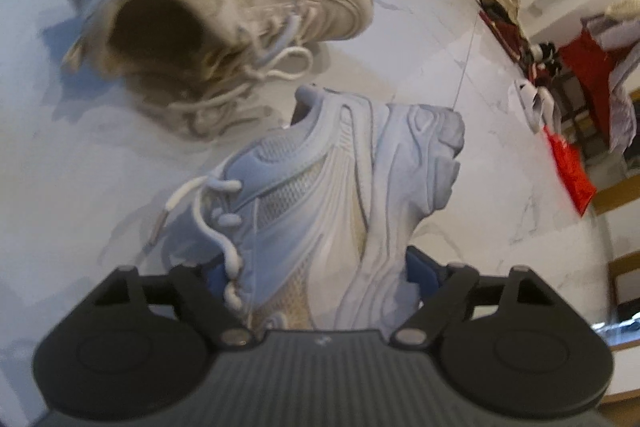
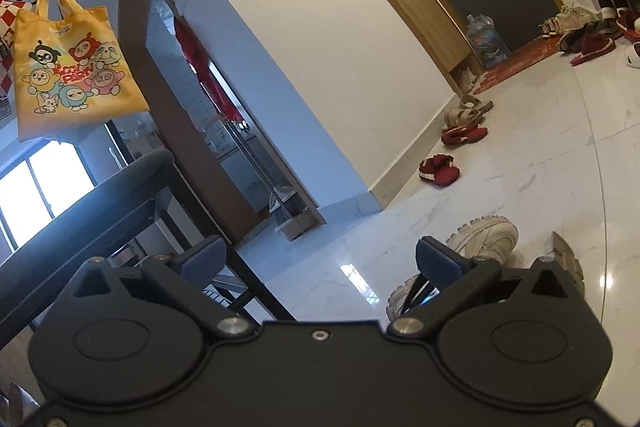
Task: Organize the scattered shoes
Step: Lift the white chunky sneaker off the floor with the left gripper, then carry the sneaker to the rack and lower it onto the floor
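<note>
In the left wrist view, my left gripper is shut on a white chunky sneaker, gripping its front part, heel pointing away, above the white marble floor. A second cream chunky sneaker lies on the floor beyond it, opening toward me. In the right wrist view, my right gripper is open and empty, held high and tilted. A cream sneaker lies on the floor just past its right finger.
Red slippers and beige sandals lie along the white wall. More shoes pile by the dark door, beside a water jug. A black table and a yellow tote bag are at left. A red bag stands at right.
</note>
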Demonstrator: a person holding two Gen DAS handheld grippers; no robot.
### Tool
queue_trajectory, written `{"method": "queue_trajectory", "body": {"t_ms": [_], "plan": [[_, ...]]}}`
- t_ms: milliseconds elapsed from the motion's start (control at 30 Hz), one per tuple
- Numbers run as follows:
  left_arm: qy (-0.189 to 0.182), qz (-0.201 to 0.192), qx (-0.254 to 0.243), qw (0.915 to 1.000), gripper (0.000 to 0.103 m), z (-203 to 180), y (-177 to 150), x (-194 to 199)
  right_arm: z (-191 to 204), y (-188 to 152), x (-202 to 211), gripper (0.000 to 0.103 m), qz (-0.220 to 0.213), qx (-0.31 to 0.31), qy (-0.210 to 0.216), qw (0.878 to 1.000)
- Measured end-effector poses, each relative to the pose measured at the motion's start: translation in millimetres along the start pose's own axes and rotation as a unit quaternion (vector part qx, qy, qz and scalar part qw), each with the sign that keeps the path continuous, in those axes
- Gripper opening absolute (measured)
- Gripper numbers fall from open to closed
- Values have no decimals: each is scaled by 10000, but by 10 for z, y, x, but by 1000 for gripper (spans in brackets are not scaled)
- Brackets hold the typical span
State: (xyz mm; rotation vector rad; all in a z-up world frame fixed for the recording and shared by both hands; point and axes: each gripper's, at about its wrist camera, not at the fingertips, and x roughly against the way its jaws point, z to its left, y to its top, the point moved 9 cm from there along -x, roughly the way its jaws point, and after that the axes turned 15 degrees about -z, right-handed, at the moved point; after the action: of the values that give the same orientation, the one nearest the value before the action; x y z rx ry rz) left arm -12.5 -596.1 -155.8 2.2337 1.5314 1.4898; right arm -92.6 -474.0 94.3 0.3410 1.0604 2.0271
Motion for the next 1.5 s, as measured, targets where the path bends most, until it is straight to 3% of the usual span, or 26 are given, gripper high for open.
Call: {"method": "queue_trajectory", "body": {"t_ms": [133,333,433,500,567,600,767,800,833,900,967,1000,1067,1133,1167,1233,1300,1333,1400,1500], "plan": [[308,-330,-372,9983,81,229,2,344,54,20,30,103,-98,82,85,9999],[814,-897,-89,9926,80,828,17,1164,145,29,76,103,-183,232,204,9994],[1229,-1251,302,9840,80,1249,-115,1908,166,39,93,103,-166,204,182,9995],[1574,-1569,579,9733,81,1556,-273,2549,194,32,102,103,-128,209,170,9996],[1813,-1738,750,9650,81,1730,-395,2917,219,22,108,103,-93,217,164,9996],[2079,-1887,960,9549,81,1909,-569,3275,229,14,113,103,-76,230,163,9996],[3049,-2153,1494,9156,81,2427,-1178,4157,354,-122,109,103,196,451,142,9987],[3238,-2182,1540,9076,81,2492,-1275,4263,412,-205,104,103,406,421,306,9978],[3525,-2223,1643,8940,81,2605,-1441,4437,470,-287,102,103,615,390,469,9962],[3805,-2277,1811,8778,81,2731,-1623,4612,586,-450,104,103,1041,315,809,9908],[4120,-2366,1882,8596,81,2835,-1837,4770,726,-626,126,103,1632,-126,1429,9761],[4257,-2381,1882,8525,81,2865,-1898,4799,849,-798,166,103,2334,-827,2010,9478],[4451,-2366,1997,8402,81,2956,-2015,4884,976,-946,242,103,3037,-1767,2492,9024],[4496,-2401,2325,8283,81,3084,-2083,4934,1147,-1061,365,103,3870,-3205,3012,8104],[4568,-2431,2360,8225,81,3114,-2101,4949,1172,-1063,384,103,3960,-3487,3078,7918],[4722,-2405,2279,8168,82,3156,-2134,4940,1249,-1021,431,103,4101,-4188,3376,7365],[4793,-2293,2075,8213,82,3134,-2177,4904,1288,-957,468,103,4184,-4973,3598,6695],[4797,-2300,2005,8227,83,3119,-2164,4888,1287,-946,480,103,4216,-5156,3609,6528],[4828,-2264,1888,8246,83,3080,-2147,4856,1289,-861,509,103,4252,-5842,3700,5840],[4910,-2244,1733,8237,84,3032,-2132,4818,1291,-710,494,103,4047,-6106,3936,5554]]}}
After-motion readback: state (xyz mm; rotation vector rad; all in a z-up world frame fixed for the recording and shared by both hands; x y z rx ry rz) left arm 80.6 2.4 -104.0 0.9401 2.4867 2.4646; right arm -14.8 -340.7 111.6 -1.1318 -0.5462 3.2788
